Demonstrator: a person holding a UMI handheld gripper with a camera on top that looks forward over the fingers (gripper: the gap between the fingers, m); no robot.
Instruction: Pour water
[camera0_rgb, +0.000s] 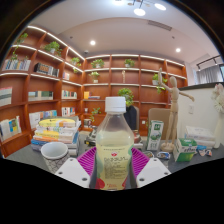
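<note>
The fingers (77, 168) sit at the bottom of the frame, one either side of the bottle (115, 145), their magenta pads (87, 160) pressed against its lower body, so the gripper (113, 170) is closed on it and holding it. The bottle stands at bottom centre, upright, its long axis vertical and its white cap (116, 103) pointing straight up. It is clear plastic with a pale yellowish liquid reaching up to the shoulder, and a pink label (114, 163) wraps the lower part. Just left of the bottle, at lower left, a patterned cup (54, 154) stands with its mouth upward; what it holds cannot be seen. Behind the cup lies a stack of books (58, 130) on the table (30, 160). At lower right small boxes and packets (186, 152) clutter the table, with a green box (156, 134) standing near the bottle. A wooden figure (173, 108) stands at right centre. Wooden shelves (110, 80) with books and small plants run across the left and back walls, and ceiling lights (138, 8) glow at the top.
</note>
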